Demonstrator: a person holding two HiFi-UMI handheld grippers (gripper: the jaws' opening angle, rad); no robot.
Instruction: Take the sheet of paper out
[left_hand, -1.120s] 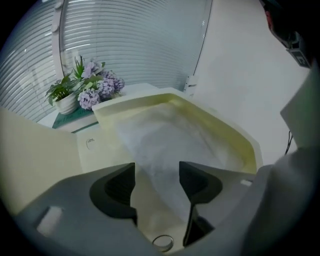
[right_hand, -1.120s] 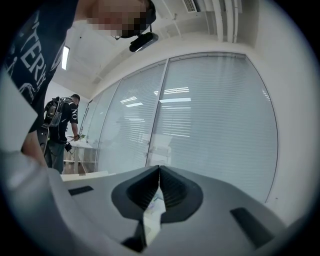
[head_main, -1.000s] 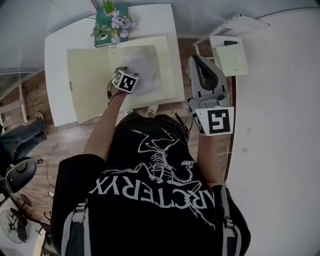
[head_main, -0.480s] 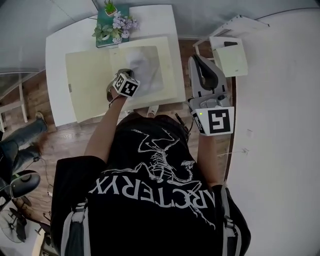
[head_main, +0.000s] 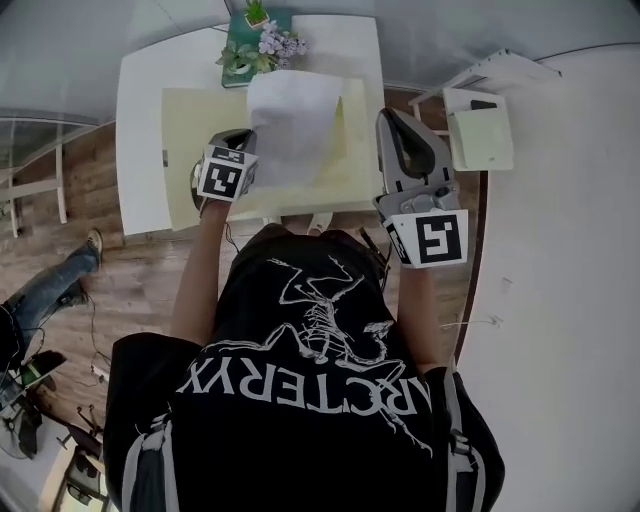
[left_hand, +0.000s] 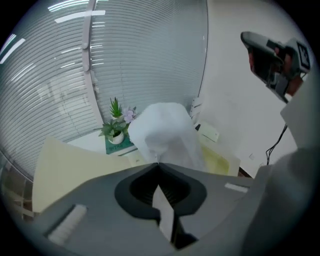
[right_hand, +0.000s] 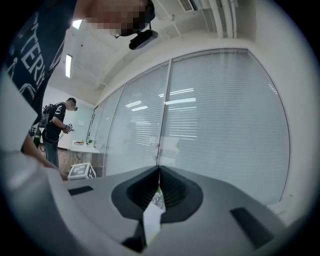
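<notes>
Jaws of the left gripper (left_hand: 158, 164) are pressed fully together on the near edge of the sheet of paper (left_hand: 165, 132), a thin white sheet that rises from the pinch and bows into a soft, rounded dome. In the head view the sheet hangs over the right half of an open folder (head_main: 195, 130). The folder is pale yellow, matt and smooth, and its two flat rectangular leaves are spread on a white table (head_main: 140, 90). Whether the sheet's far edge touches the folder cannot be told. At the table's far edge a small potted plant (head_main: 262, 45), with green spiky leaves and a bunch of purple flowers, stands on a teal rectangular base. The right gripper (right_hand: 159, 171) is held off to the side, away from the table and aimed at a glass wall with fine horizontal blinds (right_hand: 220, 125). Its ribbed black pads meet with no gap, and nothing of the task is between them. Both grippers have smooth grey moulded bodies, and each carries a white cube printed with black square markers.
</notes>
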